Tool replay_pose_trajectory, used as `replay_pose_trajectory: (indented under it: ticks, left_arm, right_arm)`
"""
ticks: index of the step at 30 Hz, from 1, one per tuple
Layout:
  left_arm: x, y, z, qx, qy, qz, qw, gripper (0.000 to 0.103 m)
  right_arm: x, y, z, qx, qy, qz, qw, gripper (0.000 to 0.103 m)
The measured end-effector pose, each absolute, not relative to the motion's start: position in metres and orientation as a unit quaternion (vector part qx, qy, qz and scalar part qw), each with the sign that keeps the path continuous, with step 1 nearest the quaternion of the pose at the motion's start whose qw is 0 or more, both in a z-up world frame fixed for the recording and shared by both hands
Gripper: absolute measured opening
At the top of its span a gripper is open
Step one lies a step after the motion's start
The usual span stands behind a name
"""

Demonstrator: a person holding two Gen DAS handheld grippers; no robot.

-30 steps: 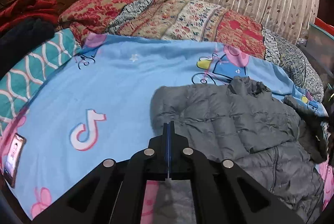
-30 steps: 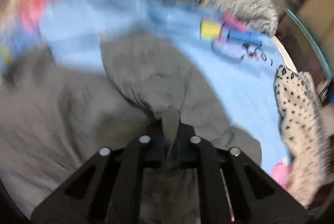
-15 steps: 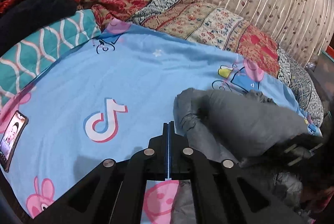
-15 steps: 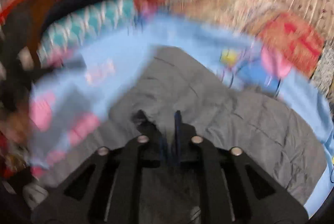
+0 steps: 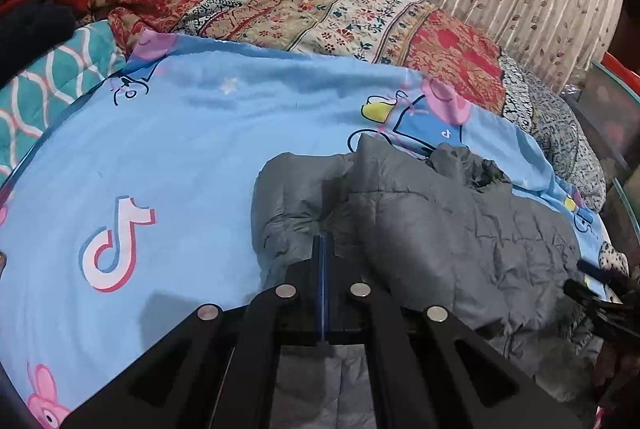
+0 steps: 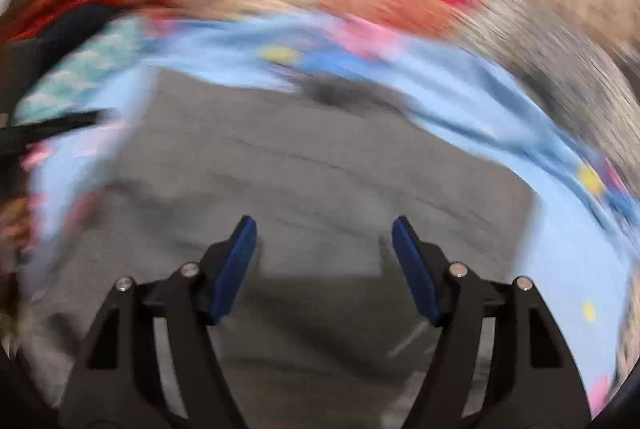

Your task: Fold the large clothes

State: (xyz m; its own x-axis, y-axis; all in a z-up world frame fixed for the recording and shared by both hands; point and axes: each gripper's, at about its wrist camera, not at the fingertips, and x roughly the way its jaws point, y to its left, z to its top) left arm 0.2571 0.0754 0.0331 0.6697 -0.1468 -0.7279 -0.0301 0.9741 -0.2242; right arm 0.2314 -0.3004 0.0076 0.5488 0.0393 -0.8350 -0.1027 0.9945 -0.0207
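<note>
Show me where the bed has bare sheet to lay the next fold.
Bare blue sheet lies left of the grey jacket, bordered by the teal pillow and patterned quilt. The right side is crowded: jacket, then a spotted cloth.

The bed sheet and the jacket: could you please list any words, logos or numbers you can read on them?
No words or numbers are readable.
Blue bed sheet: one large musical-note logo, a tiny one and cartoon pigs, no lettering.
Grey jacket: no label visible.
Right wrist view: too blurred.
</note>
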Motion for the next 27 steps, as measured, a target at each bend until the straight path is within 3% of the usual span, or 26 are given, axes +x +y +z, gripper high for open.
replay_pose_trajectory:
  ticks: [2,7,14,22,24,27]
  left_arm:
    - [0.26,0.074,0.03,-0.113,0.412,-0.032,0.903,0.0]
    - [0.268,0.084,0.028,-0.115,0.419,-0.024,0.9,0.0]
    - [0.279,0.104,0.031,-0.155,0.42,-0.02,0.894,0.0]
    - [0.251,0.134,0.006,-0.188,0.443,0.002,0.877,0.0]
    - [0.247,0.139,0.004,-0.188,0.448,-0.003,0.874,0.0]
    - [0.245,0.142,0.009,-0.184,0.435,-0.019,0.881,0.0]
  right_arm:
    - [0.237,-0.332,-0.02,0.013,0.516,-0.006,0.857,0.068]
    - [0.22,-0.315,0.027,0.043,0.441,0.023,0.896,0.068]
    - [0.213,-0.17,0.088,-0.066,0.38,0.199,0.901,0.068]
    - [0.274,-0.045,0.021,-0.175,0.436,0.196,0.861,0.066]
    - [0.29,-0.065,0.009,-0.135,0.461,0.176,0.859,0.018]
    - [0.282,-0.134,0.03,0.106,0.433,0.26,0.857,0.01]
